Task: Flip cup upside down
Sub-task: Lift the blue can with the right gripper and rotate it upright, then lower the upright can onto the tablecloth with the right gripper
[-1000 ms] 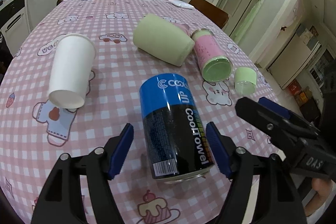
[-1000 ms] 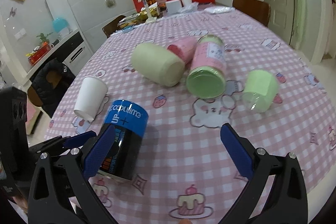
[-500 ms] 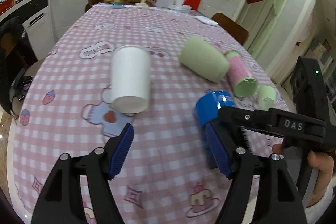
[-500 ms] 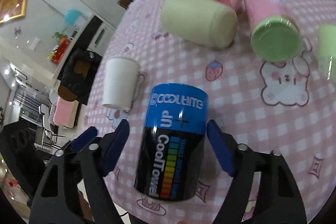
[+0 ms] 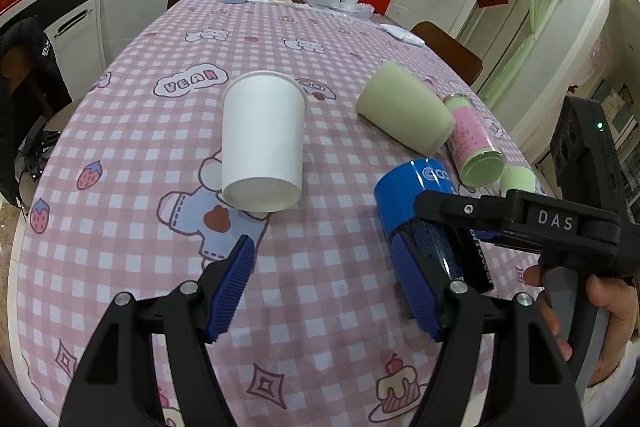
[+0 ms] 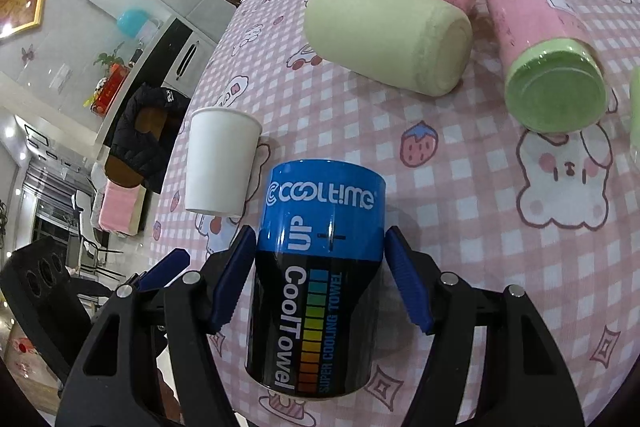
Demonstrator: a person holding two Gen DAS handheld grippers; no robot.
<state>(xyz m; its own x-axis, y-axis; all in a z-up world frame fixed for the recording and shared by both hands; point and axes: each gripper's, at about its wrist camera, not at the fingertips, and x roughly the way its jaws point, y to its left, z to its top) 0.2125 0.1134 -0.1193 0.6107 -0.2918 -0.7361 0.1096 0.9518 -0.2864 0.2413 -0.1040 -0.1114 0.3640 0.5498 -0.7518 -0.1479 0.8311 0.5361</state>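
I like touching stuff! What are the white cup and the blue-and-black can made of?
The white cup looks like matte paper, with a thin rolled rim. The blue-and-black can looks like metal or plastic under a glossy printed label; the shine leaves it open.

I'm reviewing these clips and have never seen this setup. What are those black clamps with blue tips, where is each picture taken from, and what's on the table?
They are handheld two-finger grippers, one in each of a person's hands, each with a fisheye camera looking along its fingers. In the left wrist view the left gripper is open and empty over the pink checked tablecloth. In the right wrist view the right gripper brackets the blue-and-black can; whether the pads touch it is unclear. Also lying there: a white paper cup, a pale green cup and a pink jar.
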